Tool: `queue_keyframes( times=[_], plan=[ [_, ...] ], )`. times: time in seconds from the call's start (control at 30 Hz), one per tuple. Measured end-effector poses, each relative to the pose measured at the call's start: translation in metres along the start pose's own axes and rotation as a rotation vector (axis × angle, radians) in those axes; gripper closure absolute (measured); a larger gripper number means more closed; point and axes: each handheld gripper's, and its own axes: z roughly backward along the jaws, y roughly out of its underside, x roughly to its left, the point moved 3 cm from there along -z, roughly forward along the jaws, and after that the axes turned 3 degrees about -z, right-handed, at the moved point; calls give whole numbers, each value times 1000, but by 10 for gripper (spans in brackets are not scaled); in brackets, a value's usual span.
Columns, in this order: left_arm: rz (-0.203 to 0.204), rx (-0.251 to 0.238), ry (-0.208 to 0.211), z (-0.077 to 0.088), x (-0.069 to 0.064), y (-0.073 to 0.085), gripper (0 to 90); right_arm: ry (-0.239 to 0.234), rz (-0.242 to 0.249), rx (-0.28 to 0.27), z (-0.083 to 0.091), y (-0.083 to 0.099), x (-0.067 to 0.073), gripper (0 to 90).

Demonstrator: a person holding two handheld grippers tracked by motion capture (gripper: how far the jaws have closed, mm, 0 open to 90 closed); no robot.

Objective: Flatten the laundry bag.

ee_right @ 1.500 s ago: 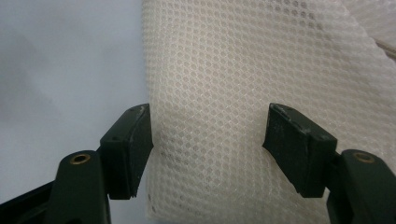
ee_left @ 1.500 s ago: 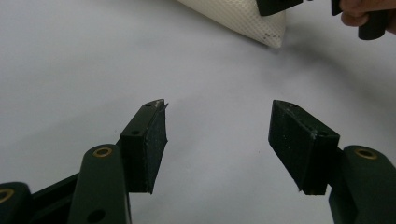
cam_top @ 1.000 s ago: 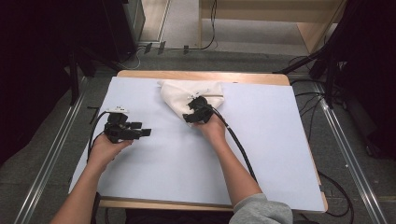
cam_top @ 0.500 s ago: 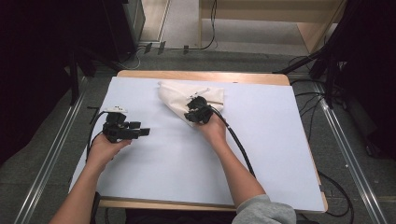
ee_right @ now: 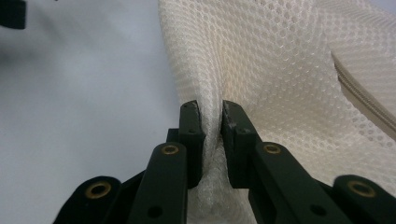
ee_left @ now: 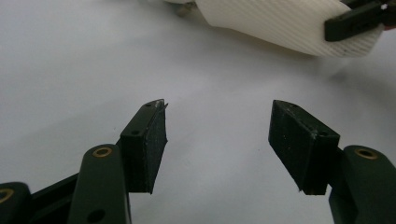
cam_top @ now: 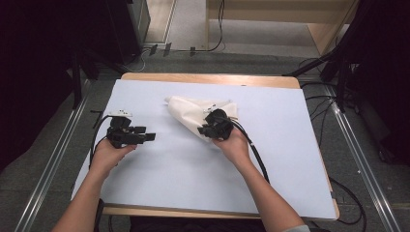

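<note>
While the left gripper (cam_top: pixel 145 137) hovers over the pale blue table cover (cam_top: pixel 159 179) with its jaws spread wide and nothing between them, the right gripper (cam_top: pixel 205 130) has a fold of the white mesh laundry bag (cam_top: pixel 191 113) pinched between its pads. In the right gripper view the two black jaws have just closed on the netting, which bunches up between them and fans out above; a zip band (ee_right: pixel 362 95) of the bag runs off to the right of the pinch. The bag lies on the cover toward the far edge of the table (cam_top: pixel 208 78), roughly midway across it, with its near corner drawn to a point where the right gripper holds it. The left gripper sits well to the left of the bag, pointing toward it; in the left gripper view the bag's pinched corner (ee_left: pixel 280 23) appears beyond the open pads, apart from them.
</note>
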Motion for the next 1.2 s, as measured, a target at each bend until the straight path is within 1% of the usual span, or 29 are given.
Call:
queue_keyframes(
  times=[0.07, 0.1, 0.2, 0.23, 0.3, 0.33, 0.37, 0.4, 0.43, 0.47, 0.57, 0.6, 0.63, 0.7, 0.73, 0.77, 0.8, 0.87, 0.9, 0.93, 0.97, 1.0, 1.03, 1.07, 1.1, 1.13, 1.2],
  plan=[
    [-1, 3, 0, -1, 0, 0, 376, -14, -5, -1, 7, 12, 6, 806],
    [-2, 5, 1, -1, -1, 0, 376, -14, -5, -1, 7, 12, 6, 806],
    [-5, 2, 2, -2, -2, 0, 375, -21, -11, -3, 11, 24, 12, 796],
    [-8, 6, 3, -2, -2, 0, 376, -25, -7, -3, 11, 26, 13, 794],
    [-10, 10, 1, -3, -2, -1, 376, -29, -3, 16, 9, 35, 14, 775],
    [-11, 10, 2, -3, -2, -1, 376, -31, -14, 21, 8, 38, 14, 764],
    [-11, 9, 2, -3, -2, -1, 376, -37, -12, 18, 7, 39, 13, 737],
    [-11, 7, 4, -3, -2, -1, 376, -42, -18, 21, 6, 41, 12, 668],
    [-11, 5, 5, -4, -2, -1, 376, -47, -35, 22, 6, 41, 12, 623],
    [-12, 6, 5, -4, -1, -1, 376, -59, -32, 23, 8, 42, 11, 582],
    [-13, 11, 2, -4, -1, -2, 376, -71, -27, 13, 18, 41, 11, 537],
    [-10, 9, 3, -4, -1, -2, 376, -80, -33, 2, 24, 40, 9, 537],
    [-9, 9, 4, -5, -1, -2, 376, -82, -38, -10, 30, 40, 8, 542],
    [-11, 9, 4, -5, -1, -2, 376, -65, -41, -35, 44, 39, 2, 611],
    [-13, 8, 4, -5, -1, -3, 376, -55, -42, -38, 48, 40, -1, 677],
    [-12, 10, 6, -5, -2, -3, 376, -31, -56, -44, 58, 43, -10, 793],
    [-13, 10, 4, -5, -2, -3, 376, -31, -56, -44, 58, 43, -10, 793],
    [-14, 11, 2, -5, -2, -3, 376, -26, -93, -42, 65, 48, -20, 884],
    [-13, 11, 2, -5, -2, -3, 376, -20, -96, -41, 66, 51, -24, 900],
    [-15, 11, 1, -5, -2, -3, 376, 4, -109, -32, 66, 55, -30, 900],
    [-14, 11, 1, -5, -2, -3, 376, 13, -127, -25, 64, 60, -37, 900],
    [-13, 10, 2, -5, -2, -3, 376, 13, -127, -25, 64, 60, -37, 900],
    [-14, 8, 3, -5, -2, -3, 376, 27, -146, -17, 61, 63, -44, 900],
    [-13, 7, 6, -5, -2, -3, 376, 27, -146, -17, 61, 63, -44, 900],
    [-12, 5, 5, -5, -1, -3, 376, 36, -151, -16, 61, 64, -47, 900],
    [-10, 3, 4, -5, -1, -3, 376, 47, -162, -22, 60, 64, -51, 900],
    [-7, 4, 6, -5, -1, -3, 376, 51, -166, -38, 62, 62, -53, 900]
  ],
)
